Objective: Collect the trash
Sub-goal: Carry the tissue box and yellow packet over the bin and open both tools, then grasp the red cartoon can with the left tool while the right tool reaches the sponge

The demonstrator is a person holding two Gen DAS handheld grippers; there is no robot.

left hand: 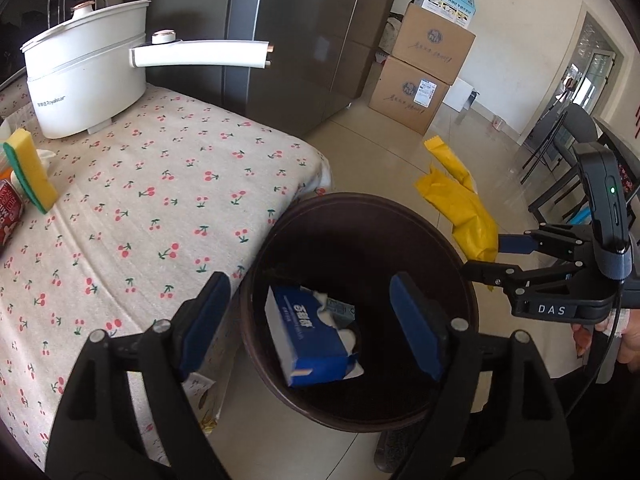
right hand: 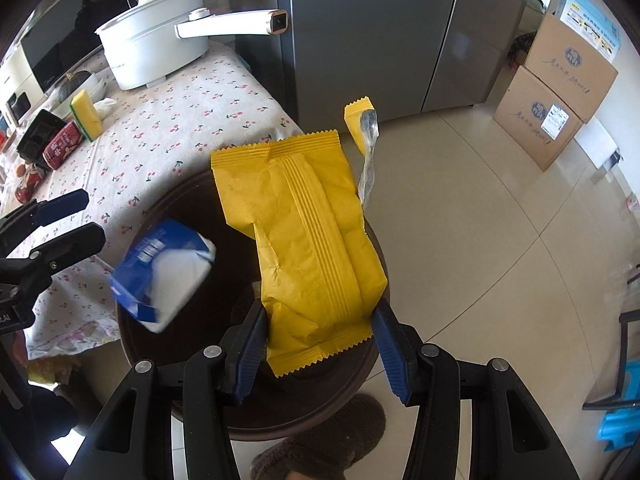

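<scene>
My left gripper (left hand: 308,292) stands open above a round dark brown bin (left hand: 360,200) on the floor by the table's corner. A blue-and-white tissue pack (left hand: 312,340) is loose below its fingers, inside the bin's mouth; in the right wrist view the pack (right hand: 160,268) is blurred in mid-air over the bin (right hand: 280,420). My right gripper (right hand: 320,320) is shut on the lower end of a large yellow wrapper (right hand: 308,232), held over the bin's right side. A small yellow packet (right hand: 358,120) and a clear plastic strip (right hand: 368,160) hang at its far end. The left gripper (right hand: 90,216) shows at the left edge.
A table with a cherry-print cloth (left hand: 140,200) carries a white electric pot (left hand: 84,76), a yellow sponge (left hand: 30,172) and a red can (left hand: 8,208). A grey fridge (left hand: 300,40) stands behind, stacked cardboard boxes (left hand: 424,72) and a dark chair (left hand: 560,152) farther off. A furry slipper (right hand: 320,440) is by the bin.
</scene>
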